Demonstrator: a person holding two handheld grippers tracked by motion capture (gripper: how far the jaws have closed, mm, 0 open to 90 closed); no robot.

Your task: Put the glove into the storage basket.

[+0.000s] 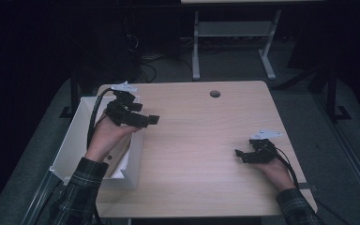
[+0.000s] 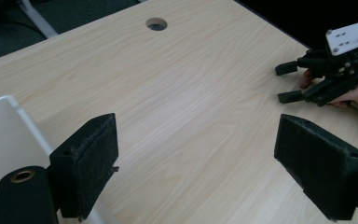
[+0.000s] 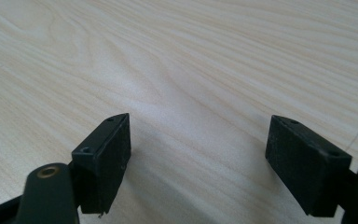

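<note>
From above: pale wood-grain tabletop (image 1: 192, 140) with a round hole (image 1: 214, 93) near its far edge, white open box (image 1: 70, 140) at the left edge, left tongs (image 1: 145, 119) over its rim, right tongs (image 1: 241, 154) low near the right edge. Left gripper view: left tongs (image 2: 196, 163) wide apart, fuzzy black pads (image 2: 95, 158), nothing held. Right gripper view: right tongs (image 3: 198, 158) equally spread, empty, just over bare wood.

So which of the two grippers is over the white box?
The left gripper, at the box's right wall, jaws open and reaching past it over the table. The right gripper sits low on bare wood, far from the box.
</note>
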